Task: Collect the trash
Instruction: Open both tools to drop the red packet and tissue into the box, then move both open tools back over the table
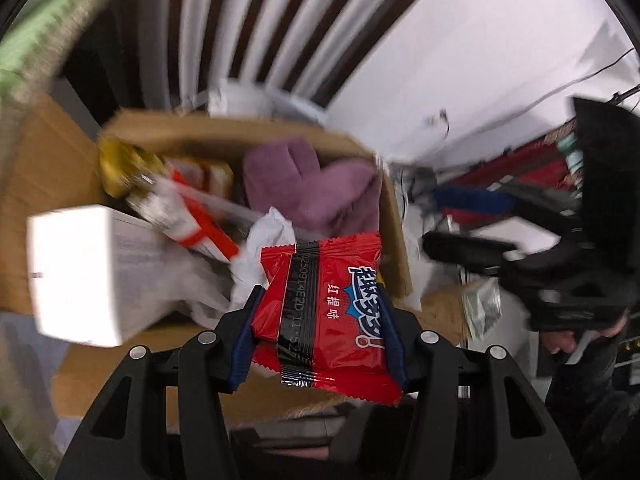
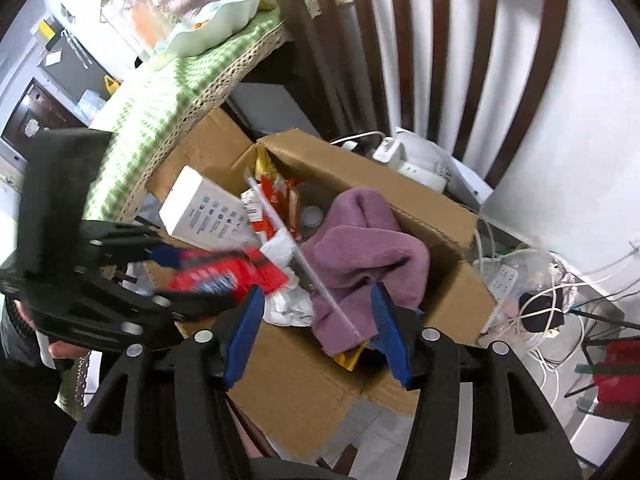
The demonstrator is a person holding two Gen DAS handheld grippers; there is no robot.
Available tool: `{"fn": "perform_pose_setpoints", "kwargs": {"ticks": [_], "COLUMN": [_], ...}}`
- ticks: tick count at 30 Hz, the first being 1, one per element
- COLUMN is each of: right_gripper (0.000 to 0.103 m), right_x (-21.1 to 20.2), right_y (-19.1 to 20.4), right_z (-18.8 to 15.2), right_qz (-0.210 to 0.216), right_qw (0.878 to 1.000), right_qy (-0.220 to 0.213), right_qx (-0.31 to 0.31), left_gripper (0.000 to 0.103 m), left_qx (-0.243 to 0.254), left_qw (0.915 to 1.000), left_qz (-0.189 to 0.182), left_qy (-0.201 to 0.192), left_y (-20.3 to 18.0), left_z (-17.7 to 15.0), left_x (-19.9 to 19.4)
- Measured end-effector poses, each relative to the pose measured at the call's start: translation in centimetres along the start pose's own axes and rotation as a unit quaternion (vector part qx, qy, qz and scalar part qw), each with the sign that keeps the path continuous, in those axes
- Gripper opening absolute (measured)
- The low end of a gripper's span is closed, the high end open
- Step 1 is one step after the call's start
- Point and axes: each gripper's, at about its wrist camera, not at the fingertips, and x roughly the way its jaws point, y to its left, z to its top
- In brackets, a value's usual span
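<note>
Left gripper (image 1: 320,312) clamped on red snack packet (image 1: 332,312), held over cardboard box (image 2: 452,240) w/ purple cloth (image 2: 360,248), white carton (image 1: 76,272). Right gripper (image 2: 318,332) jaws apart, holding nothing, above box.

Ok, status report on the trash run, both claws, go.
Left claw shut on red snack wrapper, over cardboard box. Right claw open, empty, above purple cloth. Box crowded: cloth, white carton, crumpled paper.
</note>
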Motion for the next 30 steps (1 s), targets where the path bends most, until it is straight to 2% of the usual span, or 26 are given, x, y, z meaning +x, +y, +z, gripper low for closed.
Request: {"fn": "perform_pose_setpoints", "kwargs": {"ticks": [2, 3, 4, 7, 16, 20, 24, 26, 30], "right_gripper": [0.054, 0.054, 0.054, 0.054, 0.054, 0.054, 0.054, 0.054, 0.057], "right_x": [-0.4, -0.5, -0.7, -0.6, 1.4, 1.3, 0.7, 0.3, -1.0], "right_y": [-0.1, -0.2, -0.3, -0.7, 0.7, 1.8, 2.3, 2.8, 4.4], "right_z": [-0.4, -0.6, -0.9, -1.2, -1.2, -0.8, 0.2, 0.7, 1.9], "right_qz": [-0.002, -0.002, -0.003, -0.006, 0.02, 0.013, -0.033, -0.056, -0.074], "right_qw": [1.0, 1.0, 1.0, 1.0, 1.0, 1.0, 0.999, 0.998, 0.995], "right_qy": [-0.004, -0.007, -0.008, -0.008, 0.007, -0.004, -0.024, -0.034, -0.058], "right_qx": [0.004, 0.006, 0.006, 0.009, -0.005, -0.018, -0.022, -0.027, -0.037], "left_gripper": [0.068, 0.07, 0.07, 0.077, 0.077, 0.077, 0.078, 0.086, 0.088], "left_qx": [0.001, -0.002, -0.005, -0.013, -0.038, -0.033, -0.033, -0.035, -0.031], "left_qw": [0.9991, 0.9983, 0.9978, 0.9981, 0.9945, 0.9906, 0.983, 0.9772, 0.9618], "left_qz": [0.018, 0.036, 0.05, 0.058, 0.084, 0.106, 0.126, 0.131, 0.153], "left_qy": [0.038, 0.047, 0.043, 0.015, -0.05, -0.08, -0.13, -0.163, -0.225], "left_y": [-0.1, 0.0, 0.1, 0.5, 1.5, 1.4, 1.3, 1.5, 2.2], "left_z": [0.3, 0.5, 0.5, 0.7, 0.4, -0.2, -1.3, -2.0, -3.9], "left_x": [1.9, 2.4, 2.3, 0.8, -4.5, -6.5, -9.5, -11.6, -15.8]}}
